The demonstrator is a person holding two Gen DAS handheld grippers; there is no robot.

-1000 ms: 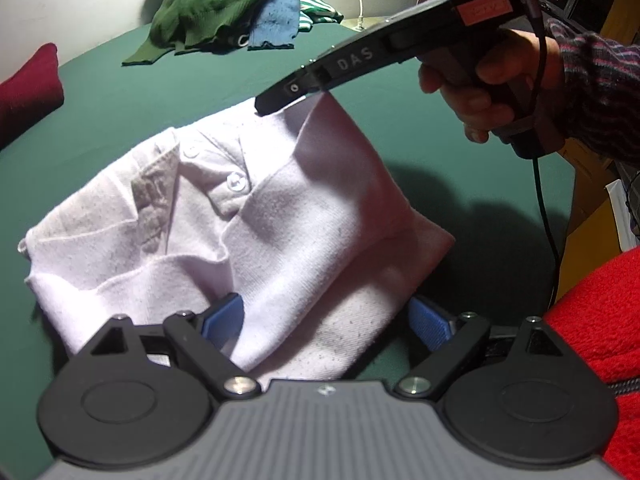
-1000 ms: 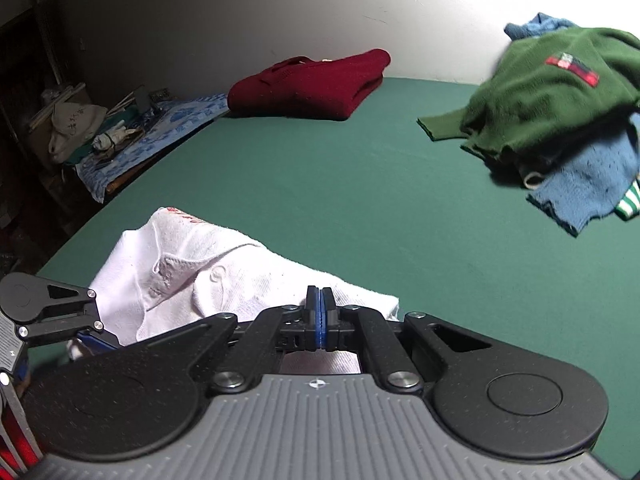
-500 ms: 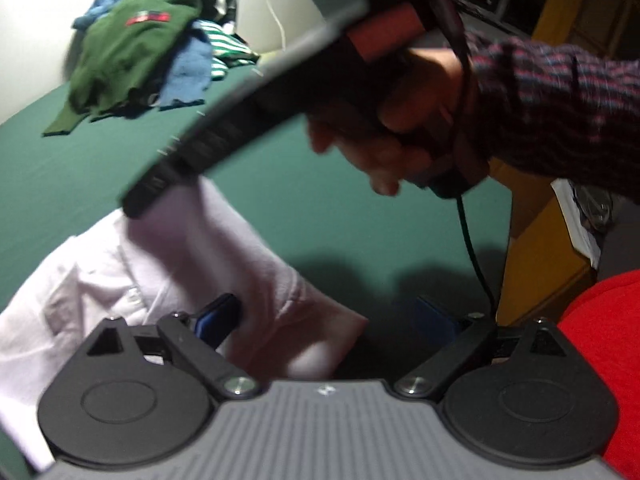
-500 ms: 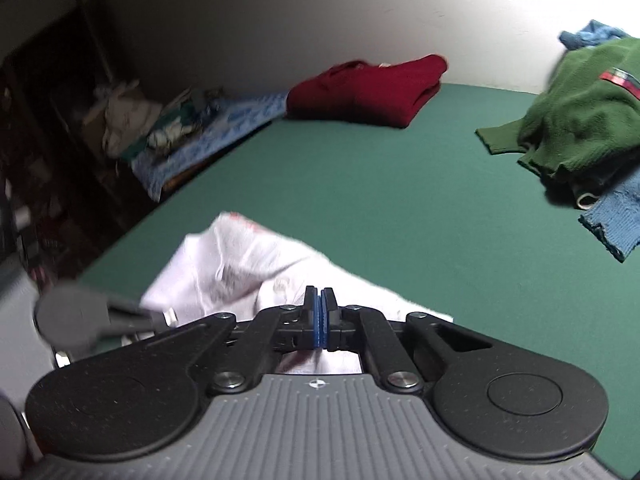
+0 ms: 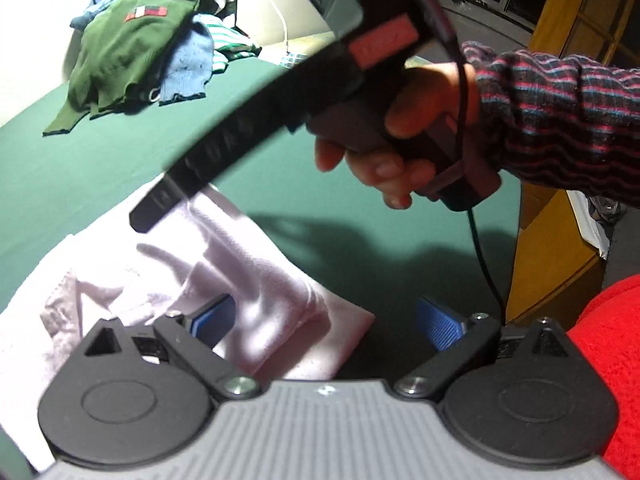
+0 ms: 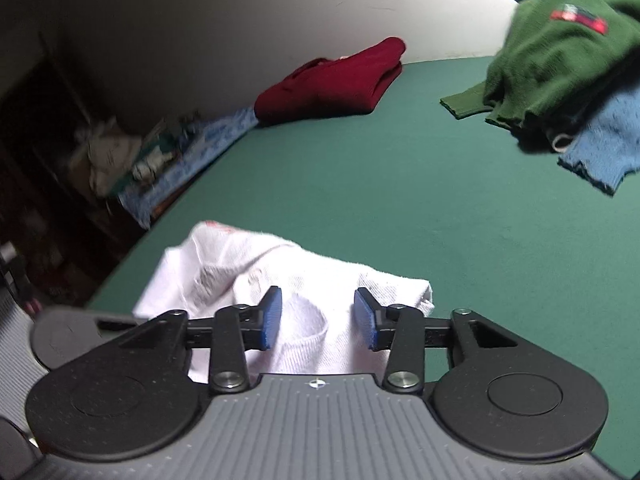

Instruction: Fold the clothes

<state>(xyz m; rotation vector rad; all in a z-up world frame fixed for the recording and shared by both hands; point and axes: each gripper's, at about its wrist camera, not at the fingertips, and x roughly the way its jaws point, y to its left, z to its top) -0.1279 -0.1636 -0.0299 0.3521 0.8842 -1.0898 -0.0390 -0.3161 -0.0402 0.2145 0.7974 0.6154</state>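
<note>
**Both grippers loose over the white shirt**

Right gripper (image 6: 318,318) is opening, its blue pads apart and clear of the white shirt (image 6: 288,272) under them. Left gripper (image 5: 326,318) gapes wide, opening, over the shirt's near edge. Shirt lies folded on the green table (image 6: 400,184).

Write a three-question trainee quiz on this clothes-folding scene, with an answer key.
1. True or false: the dark red garment lies folded near the wall.
2. Which garment tops the unfolded pile? A) green sweater B) blue knit C) white shirt
3. What lies between the right gripper's opening pads?

Key:
1. True.
2. A.
3. The white shirt, no longer pinched; the left gripper is opening too, over the shirt's corner.
</note>
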